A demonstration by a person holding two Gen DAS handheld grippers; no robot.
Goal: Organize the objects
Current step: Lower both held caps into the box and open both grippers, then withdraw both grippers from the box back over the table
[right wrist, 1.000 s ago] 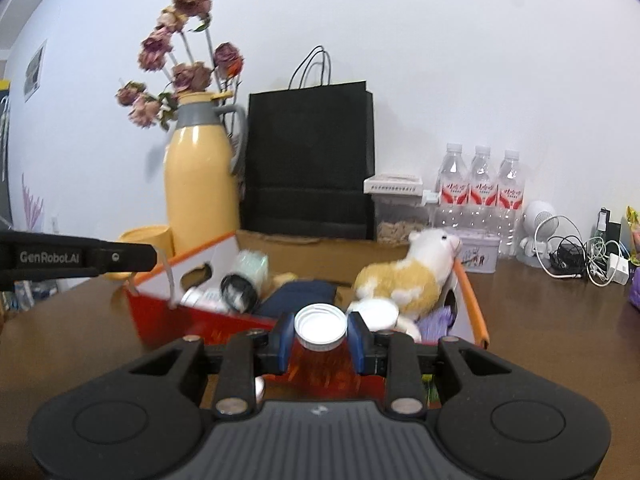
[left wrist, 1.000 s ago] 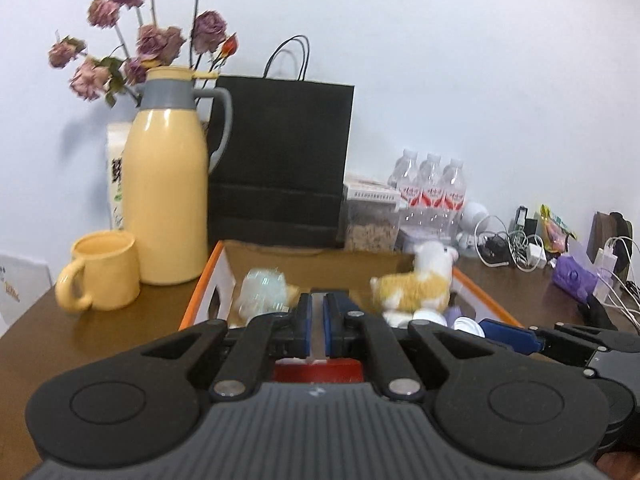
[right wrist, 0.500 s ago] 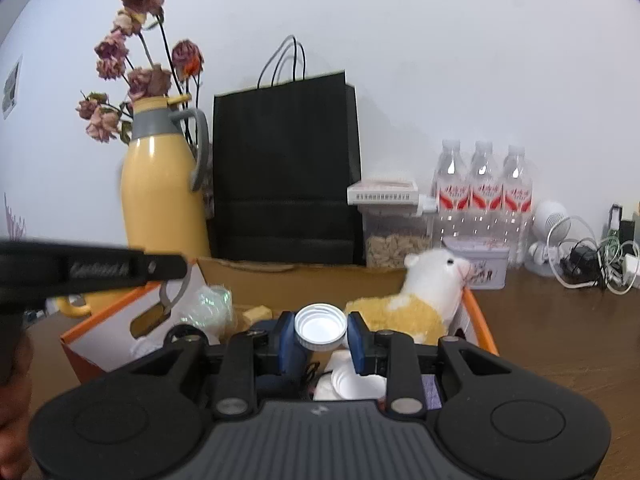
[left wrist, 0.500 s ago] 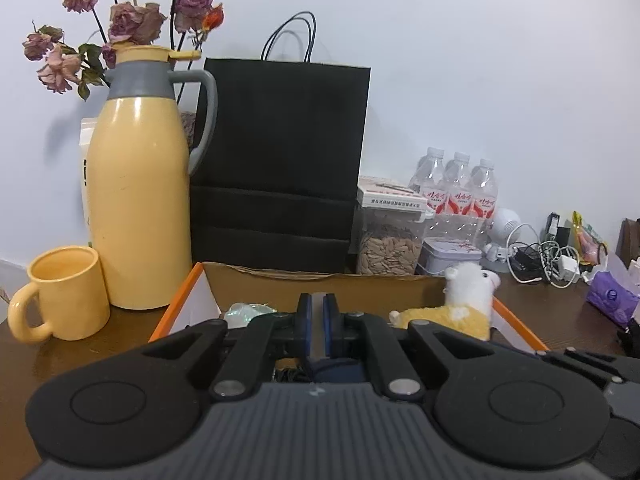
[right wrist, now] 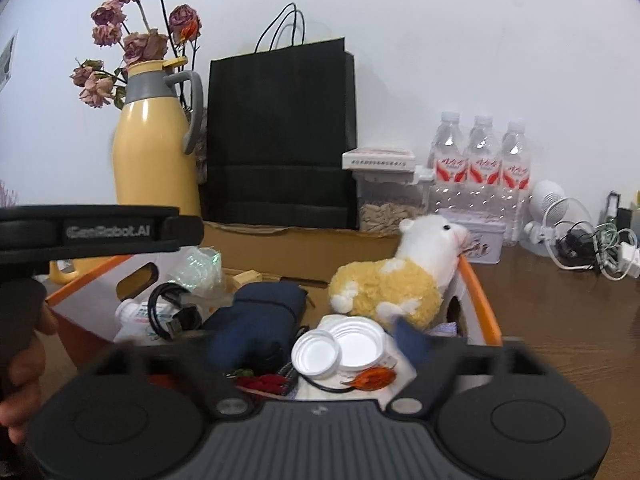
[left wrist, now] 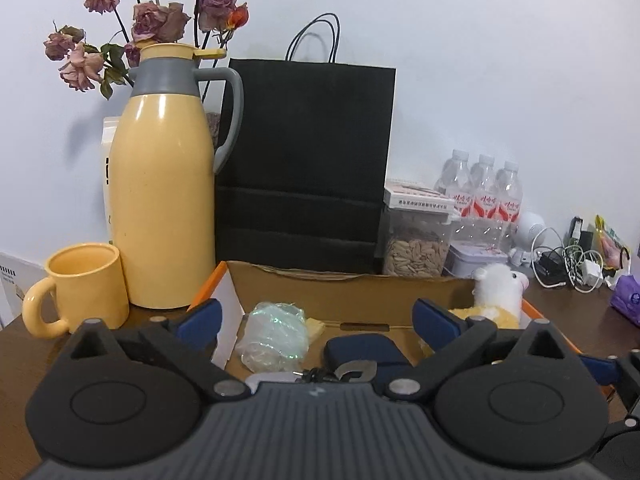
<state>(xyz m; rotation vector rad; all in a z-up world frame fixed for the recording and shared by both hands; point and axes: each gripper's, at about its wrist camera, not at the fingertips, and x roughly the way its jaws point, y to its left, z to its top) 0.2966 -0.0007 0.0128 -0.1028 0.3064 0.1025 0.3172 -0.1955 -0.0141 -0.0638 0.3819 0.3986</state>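
Note:
An orange cardboard box [left wrist: 344, 284] [right wrist: 480, 292] sits on the brown table and holds a plush sheep [right wrist: 396, 280] [left wrist: 496, 292], a folded dark blue cloth [right wrist: 260, 316] [left wrist: 360, 350], a crumpled plastic bag [left wrist: 276, 332] [right wrist: 200, 266], a black cable [right wrist: 172, 316] and a white-capped bottle [right wrist: 318, 354] lying among other items. My left gripper [left wrist: 316, 316] is open and empty above the box's near side. My right gripper [right wrist: 304, 344] is open, its fingers blurred, just over the white-capped bottle in the box.
A yellow thermos jug [left wrist: 164, 208] with dried roses [left wrist: 152, 20] and a yellow mug [left wrist: 80, 288] stand left of the box. A black paper bag [left wrist: 308, 164], a seed jar [left wrist: 416, 236], three water bottles [right wrist: 480, 168] and tangled chargers [right wrist: 588, 244] line the back wall.
Both grippers have opened. The right one let go of the white-capped bottle, which now lies in the box. The left gripper's closed fingers spread wide over the box.

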